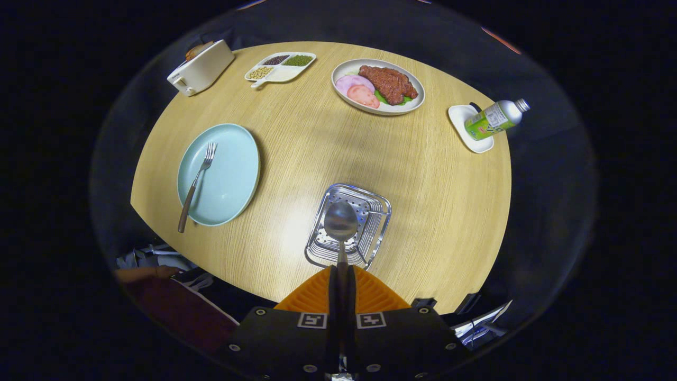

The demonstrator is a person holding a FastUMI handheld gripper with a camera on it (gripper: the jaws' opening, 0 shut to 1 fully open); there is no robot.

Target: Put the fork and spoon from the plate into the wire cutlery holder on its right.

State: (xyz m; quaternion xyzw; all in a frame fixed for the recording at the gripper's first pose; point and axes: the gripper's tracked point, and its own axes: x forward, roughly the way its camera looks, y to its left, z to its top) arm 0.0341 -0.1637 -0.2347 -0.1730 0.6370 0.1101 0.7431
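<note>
At ten o'clock from the fingers [323, 296], the fork [197, 182] lies on the blue plate [232, 180], handle toward the bench [317, 148] edge. The fingers pinch the spoon [341, 222] by its handle, bowl at twelve o'clock, hanging over the wire holder [375, 222].

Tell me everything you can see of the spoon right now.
The spoon is shiny bare metal, with an oval bowl and a thin handle. The gripper is shut on the handle, both orange fingers pressing it, so most of the handle is hidden. It points straight ahead from the fingers, bowl end forward, with the bowl over the wire cutlery holder. Whether it touches the holder cannot be told.
</note>
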